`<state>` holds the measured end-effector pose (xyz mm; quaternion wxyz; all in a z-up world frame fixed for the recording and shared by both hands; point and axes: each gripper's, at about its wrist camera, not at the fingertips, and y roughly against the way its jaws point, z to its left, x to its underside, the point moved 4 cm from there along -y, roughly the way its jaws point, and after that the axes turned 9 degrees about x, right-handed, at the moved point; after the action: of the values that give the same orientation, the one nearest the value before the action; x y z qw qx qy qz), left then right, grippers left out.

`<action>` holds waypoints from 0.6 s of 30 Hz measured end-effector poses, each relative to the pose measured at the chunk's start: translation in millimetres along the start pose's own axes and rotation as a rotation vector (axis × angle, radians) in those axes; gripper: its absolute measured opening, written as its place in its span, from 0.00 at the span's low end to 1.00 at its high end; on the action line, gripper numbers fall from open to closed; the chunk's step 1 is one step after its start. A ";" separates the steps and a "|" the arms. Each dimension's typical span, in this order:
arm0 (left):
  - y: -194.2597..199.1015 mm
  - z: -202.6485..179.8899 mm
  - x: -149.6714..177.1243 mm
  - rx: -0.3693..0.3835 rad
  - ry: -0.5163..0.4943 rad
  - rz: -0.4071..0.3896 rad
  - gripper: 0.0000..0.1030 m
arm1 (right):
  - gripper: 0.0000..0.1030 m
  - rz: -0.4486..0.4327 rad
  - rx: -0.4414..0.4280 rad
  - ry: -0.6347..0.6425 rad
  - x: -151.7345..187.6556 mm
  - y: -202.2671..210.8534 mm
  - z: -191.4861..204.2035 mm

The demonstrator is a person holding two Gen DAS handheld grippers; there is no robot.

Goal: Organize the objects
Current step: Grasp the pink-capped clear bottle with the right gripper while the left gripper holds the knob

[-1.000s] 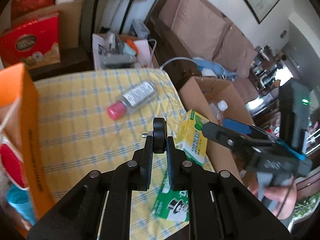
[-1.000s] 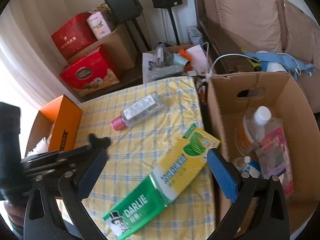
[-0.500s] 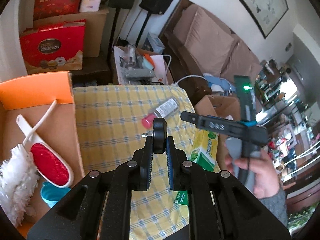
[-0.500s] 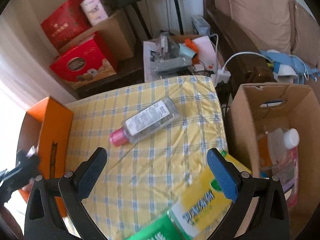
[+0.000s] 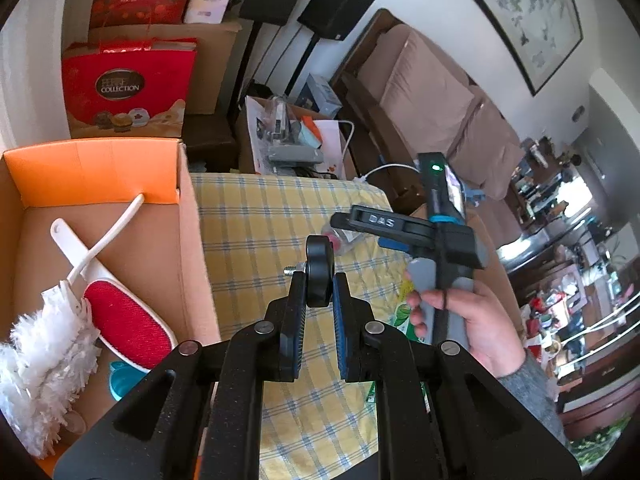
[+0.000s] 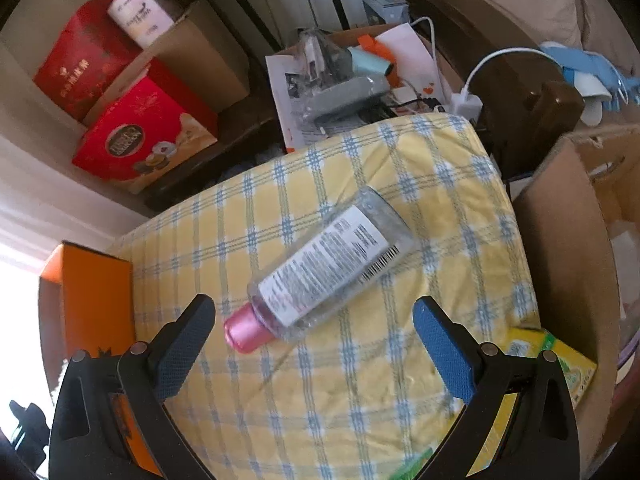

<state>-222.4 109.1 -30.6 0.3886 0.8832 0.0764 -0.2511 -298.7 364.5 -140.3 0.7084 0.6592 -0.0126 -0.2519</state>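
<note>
- The left hand-held gripper (image 5: pixel 318 292) is clamped on a small black wheel-shaped knob (image 5: pixel 318 276) with a short threaded stud sticking out of its left side; the pads press on both flat faces of it.
- It hangs over the desk (image 5: pixel 256 216), which is covered in a yellow cloth with blue checks, close to that desk's left edge.
- At the left edge stands an orange cardboard box (image 5: pixel 96 168), open at the top. In it lie a white fluffy duster (image 5: pixel 44 360), a red lint brush (image 5: pixel 128 326) with a white handle, and a teal object (image 5: pixel 122 378) partly under the brush.
- The right hand-held gripper (image 6: pixel 314 322) has its jaws wide apart with nothing between the pads, and it points down at the desk.
- A clear bottle (image 6: pixel 328 268) with a pink cap (image 6: pixel 244 330) lies on its side near the middle of the desk, toward the far right corner, cap end toward the camera in the right wrist view and just beyond the open fingers.
- A yellow-green toothpaste carton (image 6: pixel 552 360) lies at the desk's right edge.
- A brown cardboard box (image 6: pixel 568 240) stands beside the right edge.
- A person's hand (image 5: pixel 476 320) with a grey sleeve holds the right gripper's handle.
</note>
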 end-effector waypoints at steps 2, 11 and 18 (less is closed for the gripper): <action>2.7 3.7 0.7 0.003 0.005 -0.002 0.11 | 0.98 0.003 0.013 0.004 -4.5 -6.0 6.4; 16.3 26.5 1.0 -0.004 0.035 -0.024 0.11 | 0.85 -0.039 0.163 0.190 -7.6 -31.3 54.6; 18.0 36.8 5.4 -0.001 0.056 -0.026 0.11 | 0.51 -0.053 0.209 0.208 -3.1 -27.5 57.4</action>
<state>-225.9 69.7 -42.6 0.3835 0.8886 0.0986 -0.2314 -330.9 312.3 -157.7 0.6266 0.7519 0.0521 -0.1982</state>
